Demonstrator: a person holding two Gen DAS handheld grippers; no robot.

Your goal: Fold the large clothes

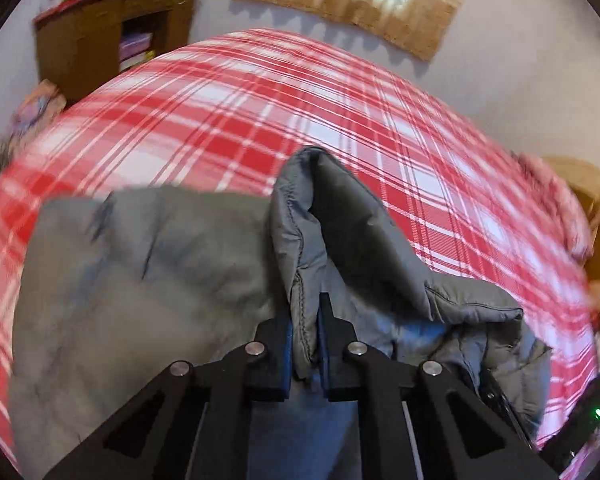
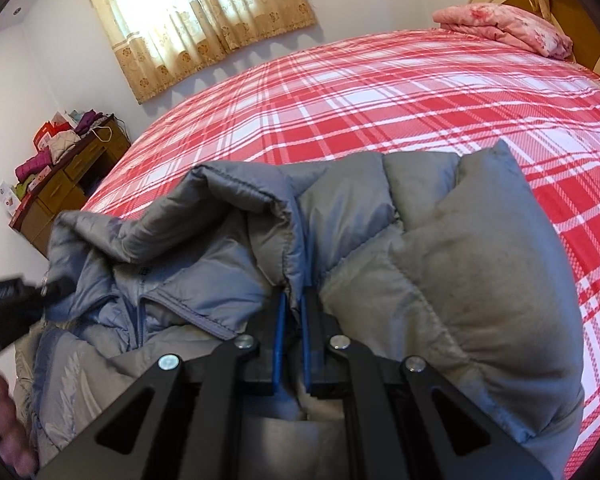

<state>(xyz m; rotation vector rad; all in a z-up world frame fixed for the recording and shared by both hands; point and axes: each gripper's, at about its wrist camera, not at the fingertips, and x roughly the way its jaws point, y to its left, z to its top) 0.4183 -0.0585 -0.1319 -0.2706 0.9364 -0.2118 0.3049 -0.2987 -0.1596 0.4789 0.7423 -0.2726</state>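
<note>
Grey padded jacket [image 2: 440,264]: lay on the bed [image 2: 380,120], near edge, over a red-and-white plaid sheet [image 1: 260,92]; bunched, collar and zip turned up at the middle.

Left hand-held gripper [image 1: 305,316]: closed on a stitched fold of jacket, pads pressed against the cloth from both sides; seen also as a dark blur at the left edge of the right wrist view [image 2: 16,304], against the jacket's far side.

Right hand-held gripper [image 2: 294,312]: clamped on a seamed jacket edge, blue pads tight on the fabric.

Hand [image 2: 4,440]: lower left of right wrist view, blurred.

Pink floral quilt [image 2: 504,28]: folded, at far corner of bed.

Wooden desk [image 2: 64,188]: against the wall beside the bed, heaped with clothes [image 2: 36,164].

Beige curtain [image 2: 196,16]: patterned, over a lit window.
</note>
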